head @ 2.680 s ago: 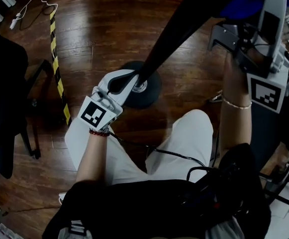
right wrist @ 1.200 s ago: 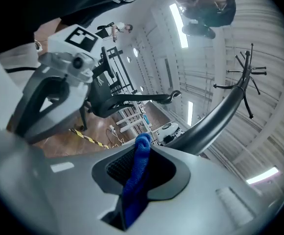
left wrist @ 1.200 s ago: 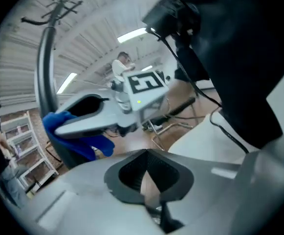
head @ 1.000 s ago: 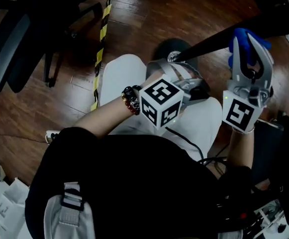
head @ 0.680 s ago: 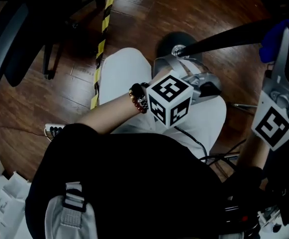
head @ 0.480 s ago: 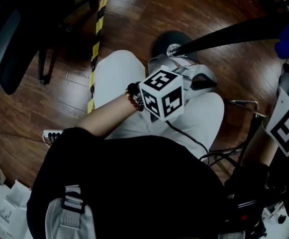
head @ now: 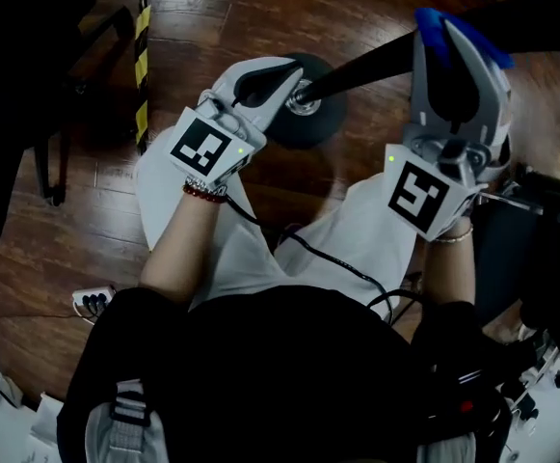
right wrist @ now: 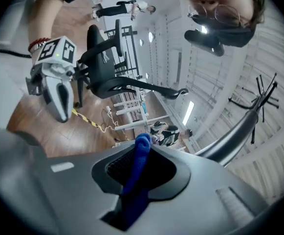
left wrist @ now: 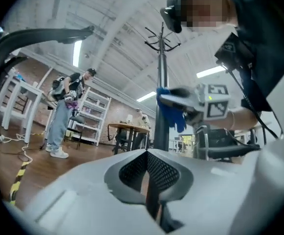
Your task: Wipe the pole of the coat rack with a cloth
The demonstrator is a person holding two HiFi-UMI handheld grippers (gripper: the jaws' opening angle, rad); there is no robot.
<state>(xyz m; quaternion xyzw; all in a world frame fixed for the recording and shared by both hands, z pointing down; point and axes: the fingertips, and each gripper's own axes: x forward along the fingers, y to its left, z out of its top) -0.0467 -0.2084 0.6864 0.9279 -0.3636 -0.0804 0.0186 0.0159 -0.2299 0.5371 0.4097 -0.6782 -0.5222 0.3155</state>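
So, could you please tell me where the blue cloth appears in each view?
Head view: blue cloth upper right, held by the right gripper.
Left gripper view: centre, beside the pole.
Right gripper view: lower centre, between the fingers.
Shared landmark: the black pole.

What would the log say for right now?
left tongs: shut, empty, near pole foot | right tongs: shut on blue cloth | blue cloth: at pole, higher up

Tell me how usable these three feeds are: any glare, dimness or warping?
Head view: dim overall, lamp sheen on the wooden floor, dark pole low in contrast. Left gripper view: fisheye, black corners, bright ceiling lights, right tongs blurred. Right gripper view: same warping bends the pole; blue cloth soft up close.
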